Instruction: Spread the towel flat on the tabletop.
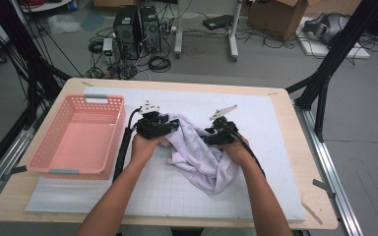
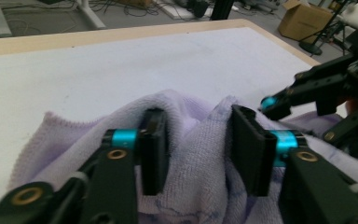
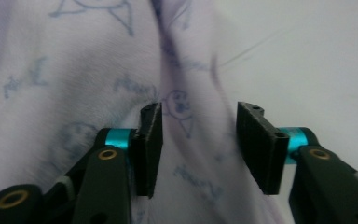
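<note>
A person works a crumpled lavender towel [image 1: 199, 155] at the centre of a white mat [image 1: 270, 123], a gripper in each hand. The left gripper [image 1: 170, 126] sits at the towel's ten o'clock corner; in the left gripper view its jaws stand spread, with a raised ridge of cloth [image 2: 196, 140] bunched between them but not yet pinched. The right gripper [image 1: 210, 139] hovers at the towel's two o'clock side; in the right gripper view its jaws are likewise apart, poised over a twisted fold [image 3: 186, 116] printed with small blue doodles. A pink basket [image 1: 81, 135] waits just beside the mat's nine o'clock edge, well clear of the cloth.

The step in hand looks like taking hold of the towel at two points, probably to spread or fold it. To do it well, each gripper should settle lower so its pads straddle a single layer near an edge, not a thick wad, then press together fully before any lift. Closing both at once, and pulling apart toward nine and three o'clock only after the grip is firm, should keep the cloth from slipping or dragging across the mat.
</note>
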